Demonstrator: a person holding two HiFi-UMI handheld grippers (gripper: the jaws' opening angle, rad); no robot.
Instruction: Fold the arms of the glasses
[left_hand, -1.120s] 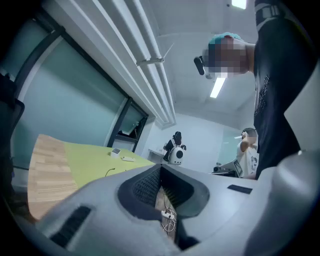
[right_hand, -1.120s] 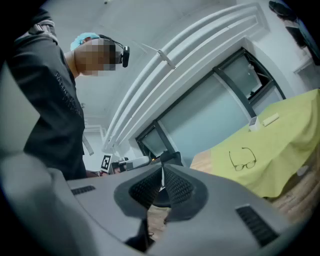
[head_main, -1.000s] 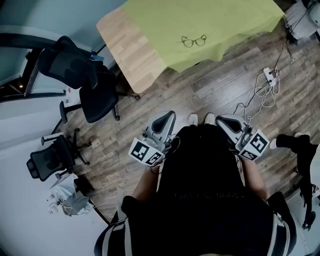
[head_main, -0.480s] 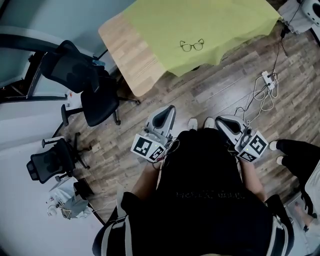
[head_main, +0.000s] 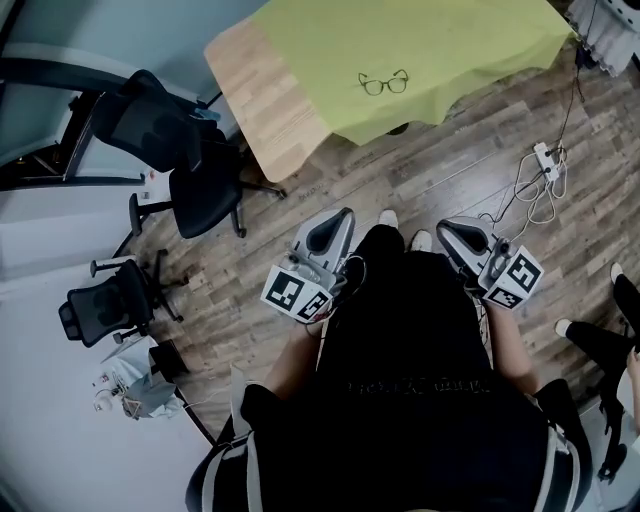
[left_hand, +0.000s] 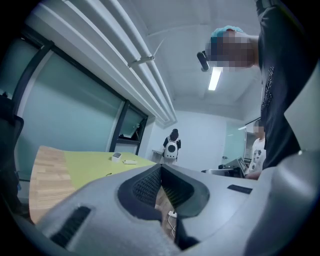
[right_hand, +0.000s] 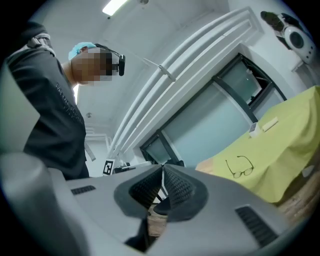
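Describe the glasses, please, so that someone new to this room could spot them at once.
Look to the wooden table ahead of the person, mostly draped in a yellow-green cloth. The glasses lie on that cloth, toward its near edge. Their thin dark frame sets them apart from the white box and white strip farther back.

Even, bright ceiling-strip light (left_hand: 215, 79); fisheye bending and dark corners; near tongs soft, no glare.

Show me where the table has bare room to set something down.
Bare: the green cloth all around the glasses, and the uncovered wooden strip left of it. Only clutter: a small white box and a flat white item toward the cloth's far side.
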